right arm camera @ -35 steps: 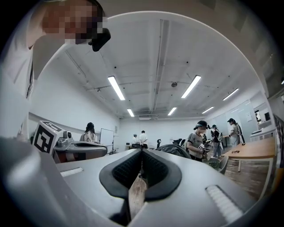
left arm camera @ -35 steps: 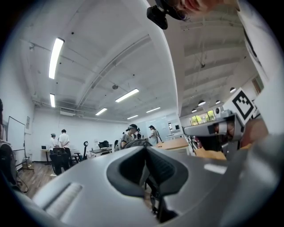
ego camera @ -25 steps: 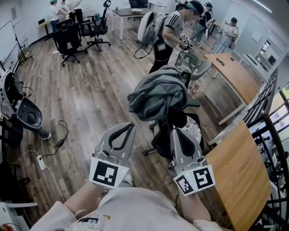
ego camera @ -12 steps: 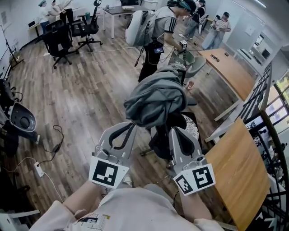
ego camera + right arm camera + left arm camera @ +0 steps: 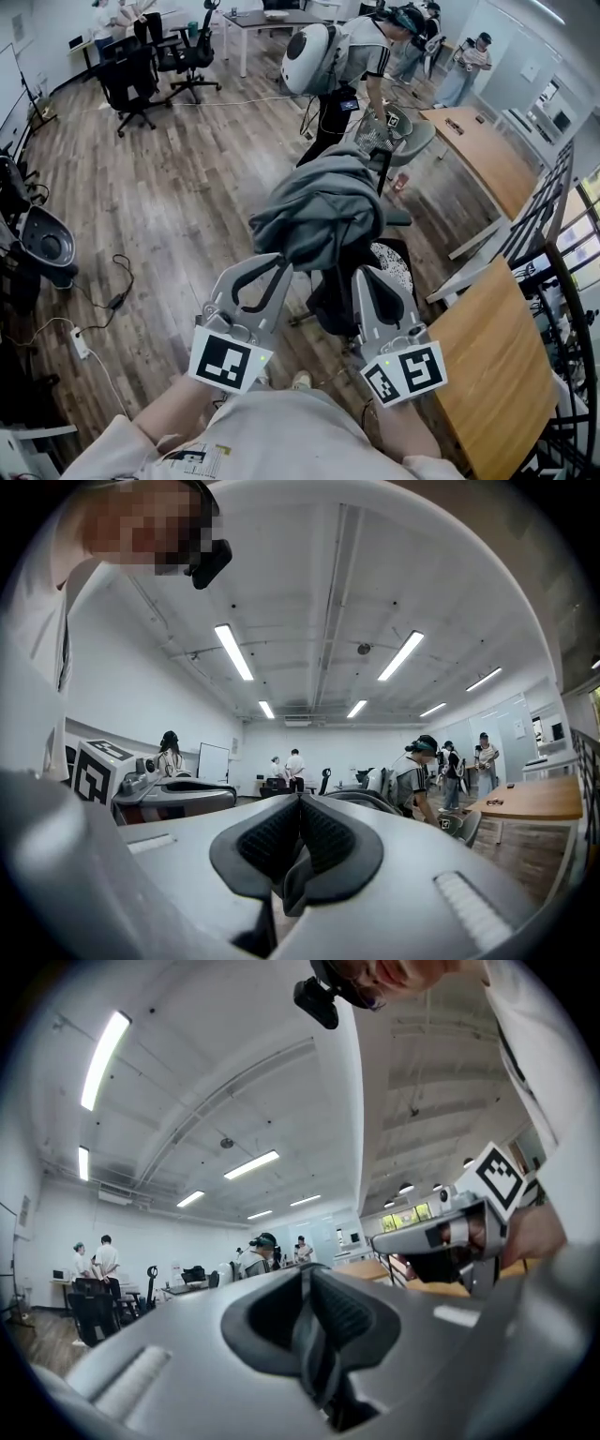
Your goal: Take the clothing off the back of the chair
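While the clothing (image 5: pixel 323 211) is hanging in a grey heap over the back of the chair (image 5: pixel 335 291), it is staying up there by its own weight, with folds drooping down on both sides. That is likely why you are bringing two grippers to it and not one. You are holding the left gripper (image 5: pixel 270 267) and the right gripper (image 5: pixel 367 276) level and side by side, one toward each flank of the heap, so each could take a fold and the bundle could be lifted clear of the backrest instead of dragged across it. The chair is standing on the wood floor just beside the bench (image 5: pixel 487 366) on your right, so the open side for carrying the clothing away looks to be your left.

The left fingers (image 5: pixel 352 1312) are only beginning to part: the pads are showing barely a crack, and nothing is sitting between them. The right fingers (image 5: pixel 323 832) are pressing together, pad against pad, and are gripping nothing. Neither gripper is touching the clothing, as far as any view is showing; both are pointing at it from just below its lower edge.
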`<state>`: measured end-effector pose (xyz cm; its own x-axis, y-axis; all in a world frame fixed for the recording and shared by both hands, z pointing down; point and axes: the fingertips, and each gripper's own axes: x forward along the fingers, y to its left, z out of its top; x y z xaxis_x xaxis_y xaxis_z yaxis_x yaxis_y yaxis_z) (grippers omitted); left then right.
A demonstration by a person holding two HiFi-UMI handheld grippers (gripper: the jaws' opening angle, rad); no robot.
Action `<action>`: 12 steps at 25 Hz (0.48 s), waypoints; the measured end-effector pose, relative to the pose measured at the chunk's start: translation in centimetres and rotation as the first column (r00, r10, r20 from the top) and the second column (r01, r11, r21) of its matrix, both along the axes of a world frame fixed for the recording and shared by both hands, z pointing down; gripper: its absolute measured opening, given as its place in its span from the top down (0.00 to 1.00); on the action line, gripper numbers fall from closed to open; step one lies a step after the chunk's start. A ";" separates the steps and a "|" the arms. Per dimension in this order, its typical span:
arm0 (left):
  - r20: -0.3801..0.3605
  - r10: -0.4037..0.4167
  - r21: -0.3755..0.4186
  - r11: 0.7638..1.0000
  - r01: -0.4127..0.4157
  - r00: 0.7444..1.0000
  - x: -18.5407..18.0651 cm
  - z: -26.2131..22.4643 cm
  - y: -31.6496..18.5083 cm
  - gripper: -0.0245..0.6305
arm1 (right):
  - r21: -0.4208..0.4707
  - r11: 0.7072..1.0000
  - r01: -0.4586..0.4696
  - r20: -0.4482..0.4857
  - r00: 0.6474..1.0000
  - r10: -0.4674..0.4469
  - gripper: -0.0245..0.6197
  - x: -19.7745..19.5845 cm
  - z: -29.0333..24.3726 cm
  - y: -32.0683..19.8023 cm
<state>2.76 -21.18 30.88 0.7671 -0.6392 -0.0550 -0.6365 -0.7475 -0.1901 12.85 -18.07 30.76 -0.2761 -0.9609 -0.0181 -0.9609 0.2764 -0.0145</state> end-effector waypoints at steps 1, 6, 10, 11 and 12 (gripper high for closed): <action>-0.004 -0.009 -0.018 1.000 0.009 1.000 0.0 0.2 -0.2 0.92 | 0.000 1.000 0.005 0.003 1.000 -0.005 0.96 0.2 0.0 -0.1; 0.009 -0.048 -0.036 0.998 0.048 0.999 0.7 1.2 -0.5 0.92 | -0.006 1.000 0.019 0.012 1.000 -0.019 0.96 1.8 0.7 -0.3; 0.016 -0.080 -0.038 0.996 0.081 0.997 1.5 1.0 -2.1 0.92 | -0.001 1.000 0.016 -0.003 1.000 -0.016 0.96 3.7 0.4 -1.2; 0.014 -0.091 -0.034 0.995 0.091 0.996 1.2 0.7 -2.6 0.92 | 0.004 1.000 0.014 -0.008 1.000 -0.014 0.96 3.9 0.2 -1.5; 0.011 -0.099 -0.032 0.995 0.099 0.995 0.9 0.4 -2.9 0.92 | 0.010 1.000 0.011 -0.012 1.000 -0.011 0.96 4.1 -0.2 -1.7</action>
<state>3.67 -24.12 31.25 0.7002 -0.7135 -0.0257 -0.7061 -0.6867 -0.1730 16.99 -19.73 30.60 -0.2866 -0.9577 -0.0245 -0.9580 0.2867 -0.0002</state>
